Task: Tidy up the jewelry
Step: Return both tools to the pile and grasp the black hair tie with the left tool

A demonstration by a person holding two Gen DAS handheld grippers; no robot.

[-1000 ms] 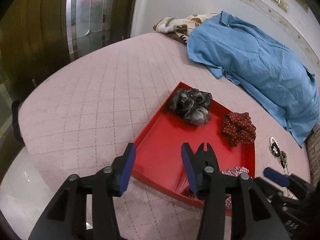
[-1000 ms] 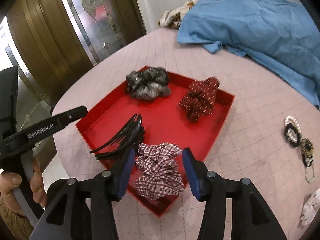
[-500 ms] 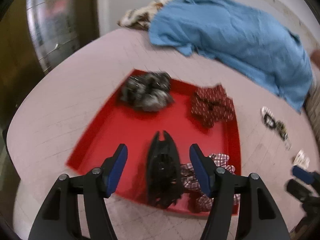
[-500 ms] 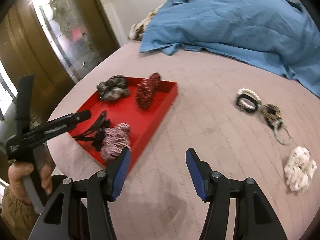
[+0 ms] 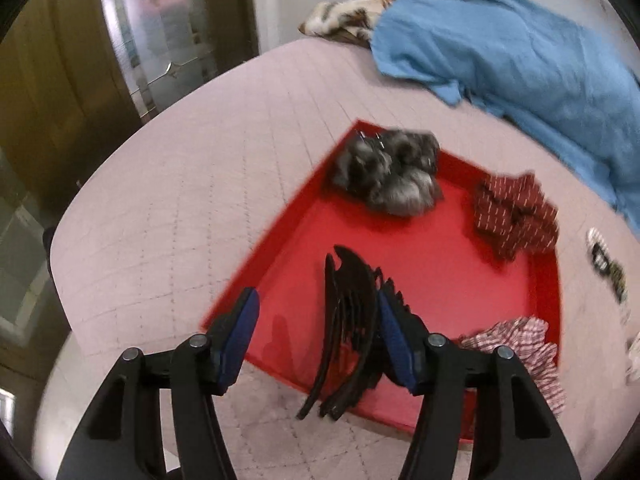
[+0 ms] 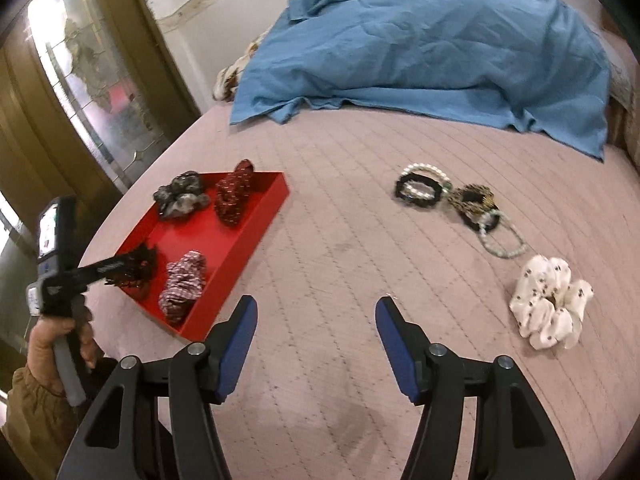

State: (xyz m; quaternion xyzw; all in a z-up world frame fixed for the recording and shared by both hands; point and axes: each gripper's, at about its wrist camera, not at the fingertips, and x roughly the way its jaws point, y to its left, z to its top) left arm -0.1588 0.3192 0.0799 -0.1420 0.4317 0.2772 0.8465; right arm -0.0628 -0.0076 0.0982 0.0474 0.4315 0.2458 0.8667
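Pink quilted bed [image 6: 340, 280] is carrying everything; blue sheet [image 6: 420, 40] is lying bunched along its far edge. Red tray [image 5: 440, 280] is sitting nr the bed's left edge. In it: grey scrunchie [image 5: 390, 178] at the far corner, dark red dotted scrunchie [image 5: 514, 216] by the far right wall, plaid scrunchie [image 5: 524, 344] drooping over the near right corner, black claw clip [image 5: 352, 320] lying w/ its tail hanging over the near wall onto the bed.

Out on the bed, well apart from the tray twd the right edge: white spotted scrunchie [image 6: 550, 306], then a cluster of bracelets [image 6: 456, 200] – pearl, black, gold-ish, pale bead – touching each other.

Left gripper [image 5: 316, 320] is hovering over the near wall, jaws closing slightly but not clenched; clip is sitting against the right pad, left pad clear, so released. Right gripper [image 6: 316, 320] is opening, nothing btwn jaws, over bare quilt.

Risks, as I judge: clip's overhang cd snag the left pad and get dragged out as that hand is pulling off. Bracelets being tangled, right gripper cd lift several or drop one. Soft quilt is giving way, so a thin bead strand may slip the pads.
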